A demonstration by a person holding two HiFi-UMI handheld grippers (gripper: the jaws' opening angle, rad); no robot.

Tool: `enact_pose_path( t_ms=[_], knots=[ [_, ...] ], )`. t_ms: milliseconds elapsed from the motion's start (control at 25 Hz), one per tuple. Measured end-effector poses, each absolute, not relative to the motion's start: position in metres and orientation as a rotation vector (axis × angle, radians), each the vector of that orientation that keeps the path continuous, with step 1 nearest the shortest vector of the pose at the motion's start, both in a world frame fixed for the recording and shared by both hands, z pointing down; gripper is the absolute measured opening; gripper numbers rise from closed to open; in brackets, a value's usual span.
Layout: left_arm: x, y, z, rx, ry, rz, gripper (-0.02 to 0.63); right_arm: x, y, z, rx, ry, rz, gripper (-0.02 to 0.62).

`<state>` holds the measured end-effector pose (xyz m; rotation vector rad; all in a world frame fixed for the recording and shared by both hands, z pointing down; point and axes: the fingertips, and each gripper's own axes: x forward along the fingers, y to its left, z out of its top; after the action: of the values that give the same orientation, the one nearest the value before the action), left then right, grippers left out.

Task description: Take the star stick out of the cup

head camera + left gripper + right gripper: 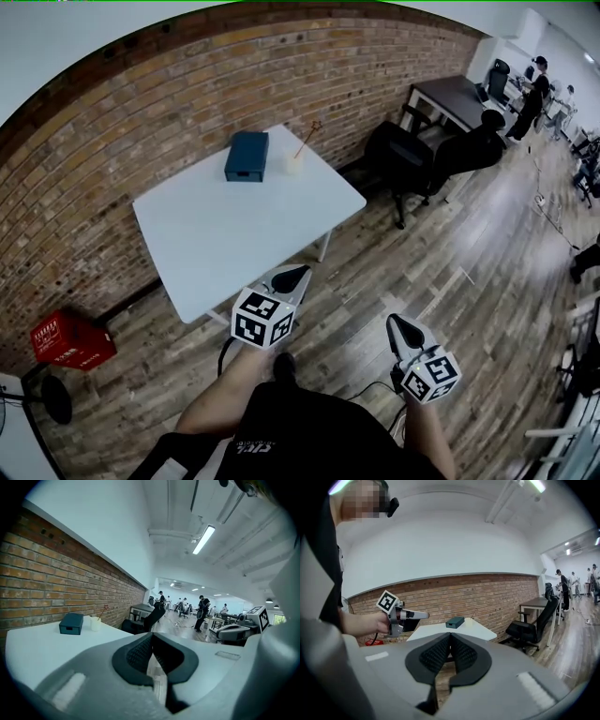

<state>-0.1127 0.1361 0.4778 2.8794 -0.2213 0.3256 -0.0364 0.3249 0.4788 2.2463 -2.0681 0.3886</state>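
On the far side of a white table (225, 244) stands a small white cup (294, 163), and a thin star stick (307, 138) leans out of it. The left gripper view shows the cup (95, 623) and stick (102, 611) far ahead. My left gripper (291, 278) hangs over the table's near edge, jaws shut and empty (151, 641). My right gripper (403, 330) is off the table to the right, over the floor, also shut with nothing in it (450, 644). Both are well short of the cup.
A dark teal box (246, 155) sits left of the cup. A brick wall runs behind the table. A red crate (67, 339) stands on the floor at left, with black office chairs (417, 159) and a dark desk at right. People stand far back.
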Motion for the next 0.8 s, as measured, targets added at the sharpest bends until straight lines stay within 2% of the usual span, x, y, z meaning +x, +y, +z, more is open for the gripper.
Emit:
enact_pose_path(
  t_ms=[480,800],
  knots=[
    [-0.068,0.05,0.484,2.904,-0.082,0.422,0.003,-0.009,0.185,0.474,2.248,-2.146,0.41,0.002],
    [-0.047,0.032,0.497,2.878,-0.092,0.447,0.003,0.016,0.152,0.499,2.181,-2.199,0.523,0.002]
  ],
)
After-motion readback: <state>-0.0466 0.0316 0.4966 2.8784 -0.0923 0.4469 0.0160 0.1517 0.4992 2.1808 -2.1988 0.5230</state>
